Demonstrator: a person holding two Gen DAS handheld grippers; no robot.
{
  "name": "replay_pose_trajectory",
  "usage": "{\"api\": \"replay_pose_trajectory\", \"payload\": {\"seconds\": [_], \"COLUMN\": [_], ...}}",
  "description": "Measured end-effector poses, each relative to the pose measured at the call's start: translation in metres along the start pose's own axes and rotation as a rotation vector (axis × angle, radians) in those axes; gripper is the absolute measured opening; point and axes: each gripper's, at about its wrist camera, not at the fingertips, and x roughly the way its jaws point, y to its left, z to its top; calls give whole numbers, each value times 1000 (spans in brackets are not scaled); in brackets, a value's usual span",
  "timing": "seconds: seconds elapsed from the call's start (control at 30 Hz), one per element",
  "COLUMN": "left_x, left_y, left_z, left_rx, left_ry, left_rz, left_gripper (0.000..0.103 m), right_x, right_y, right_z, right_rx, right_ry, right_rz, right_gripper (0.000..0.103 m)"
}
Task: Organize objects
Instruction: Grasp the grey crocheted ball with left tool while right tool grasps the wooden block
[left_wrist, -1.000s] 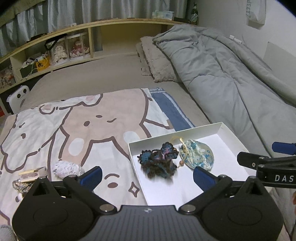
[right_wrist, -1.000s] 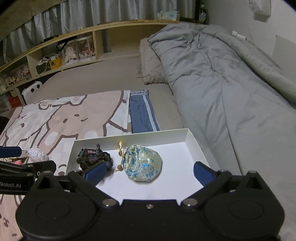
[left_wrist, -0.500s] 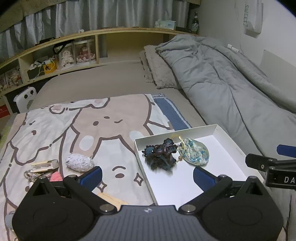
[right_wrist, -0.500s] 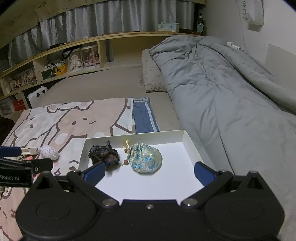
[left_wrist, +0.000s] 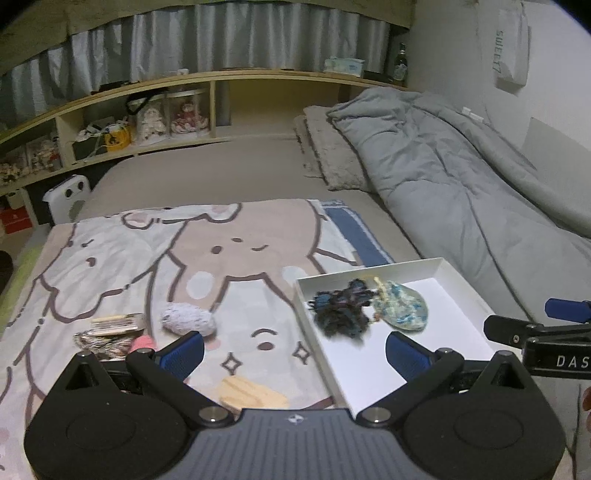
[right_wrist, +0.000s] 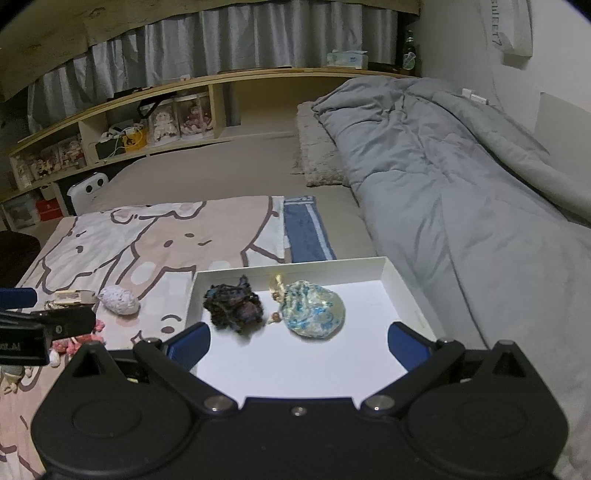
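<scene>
Dim bedroom, grey duvet (left_wrist: 461, 177), wooden shelf (right_wrist: 207, 96), curtains (left_wrist: 221, 40)

The white tray (right_wrist: 397, 280) holds a dark blue-and-black knit piece (right_wrist: 233, 308) and a cream pouch (right_wrist: 314, 314) with blue floral print, while left of the tray a pale lavender knit ball (right_wrist: 119, 301) lies on a beige-and-white cartoon-print blanket (right_wrist: 166, 236).

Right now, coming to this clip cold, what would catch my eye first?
The white tray on the bed stands out, holding a dark blue yarn tangle beside a pale blue floral pouch. Left of it, on the cartoon blanket, a white knitted ball and small trinkets lie outside the tray. Both tongs, left and right, hang open and empty.
</scene>
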Motion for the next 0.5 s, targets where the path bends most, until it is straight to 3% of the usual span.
{"api": "replay_pose_trajectory", "payload": {"seconds": [0.5], "left_x": [-25], "left_y": [90], "left_z": [-17], "left_rx": [-101], "left_ry": [-15], "left_rz": [135], "left_gripper": [103], "right_x": [15], "right_y": [70], "right_z": [-4], "right_rx": [-43], "right_ry": [2], "right_rz": [108], "right_gripper": [103]}}
